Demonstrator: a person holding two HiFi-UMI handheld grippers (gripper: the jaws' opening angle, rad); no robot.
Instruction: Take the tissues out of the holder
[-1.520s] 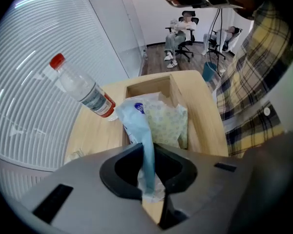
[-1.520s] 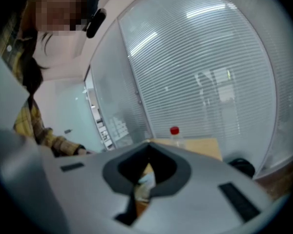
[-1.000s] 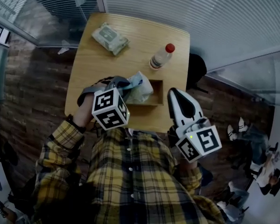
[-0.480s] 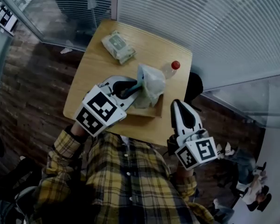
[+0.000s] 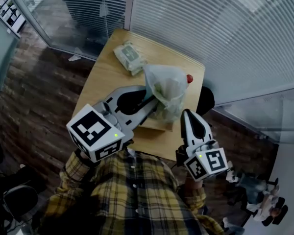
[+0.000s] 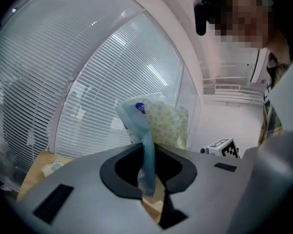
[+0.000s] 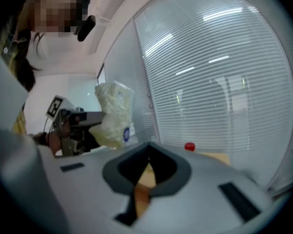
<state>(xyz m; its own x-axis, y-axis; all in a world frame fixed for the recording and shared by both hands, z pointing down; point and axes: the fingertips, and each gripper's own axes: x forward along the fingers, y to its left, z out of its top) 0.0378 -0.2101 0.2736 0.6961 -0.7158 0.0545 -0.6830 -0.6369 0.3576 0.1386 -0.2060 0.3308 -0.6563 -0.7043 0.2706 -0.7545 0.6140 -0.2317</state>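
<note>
My left gripper [image 5: 151, 100] is shut on the plastic edge of a soft tissue pack [image 5: 167, 88] and holds it in the air, well above the wooden holder [image 5: 148, 123] on the table. In the left gripper view a strip of the pack's wrapper [image 6: 147, 162] is pinched between the jaws, and the patterned pack [image 6: 163, 123] stands up beyond them. My right gripper [image 5: 187, 114] hovers at the table's near right edge, beside the holder, shut with nothing in it. The right gripper view shows the lifted pack [image 7: 115, 120] to its left.
A flat wipes packet [image 5: 130, 58] lies at the far left of the small wooden table [image 5: 100, 84]. A bottle with a red cap [image 5: 189, 78] stands at the far right, mostly hidden behind the pack. Blinds and glass walls close in behind the table.
My left gripper has risen and drawn the tissue pack up out of the holder, towards the camera. The right gripper has stayed by the holder's right end.
</note>
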